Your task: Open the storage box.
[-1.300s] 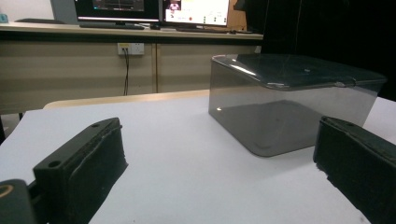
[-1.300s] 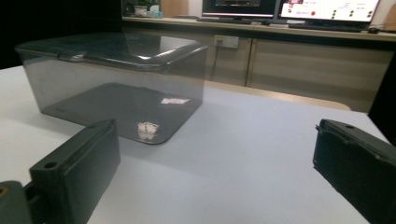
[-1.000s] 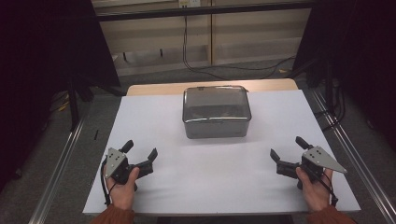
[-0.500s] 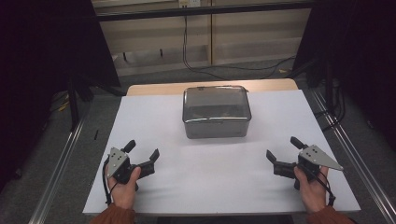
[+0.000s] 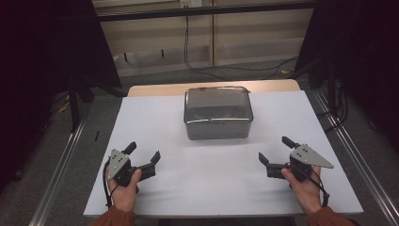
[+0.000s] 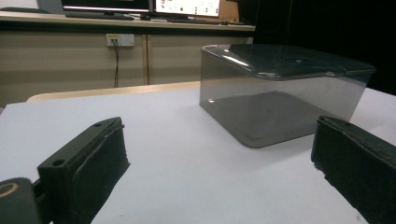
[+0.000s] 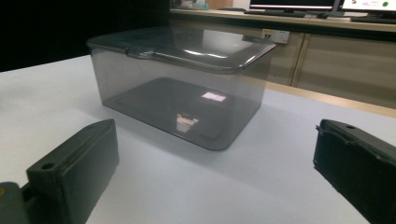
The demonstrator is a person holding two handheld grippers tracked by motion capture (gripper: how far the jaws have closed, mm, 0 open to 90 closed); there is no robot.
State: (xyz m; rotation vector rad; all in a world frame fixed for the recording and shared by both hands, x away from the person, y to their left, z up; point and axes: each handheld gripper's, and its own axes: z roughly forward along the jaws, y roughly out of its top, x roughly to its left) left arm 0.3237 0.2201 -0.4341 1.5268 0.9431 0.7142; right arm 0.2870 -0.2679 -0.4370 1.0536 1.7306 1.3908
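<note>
A smoky see-through plastic box [image 5: 218,113] with its lid on stands in the middle of the white table top [image 5: 155,122], toward the far side. It looks empty in the left gripper view [image 6: 285,93] and the right gripper view [image 7: 182,88]. My left gripper [image 5: 143,152] rests at the near left, held in a hand, jaws wide apart and bare. My right gripper [image 5: 275,149] sits at the near right, also open with nothing between its jaws. Both point toward the box, well short of it.
The white sheet covers a wooden table [image 5: 155,88] whose far edge shows behind the box. Metal rails [image 5: 70,155] run along both sides of the table. Cables [image 5: 197,61] lie on the floor beyond, and monitors [image 6: 187,7] stand on a far desk.
My right gripper has shifted a little leftward and inward along the near edge. The left gripper and the box have stayed put.
</note>
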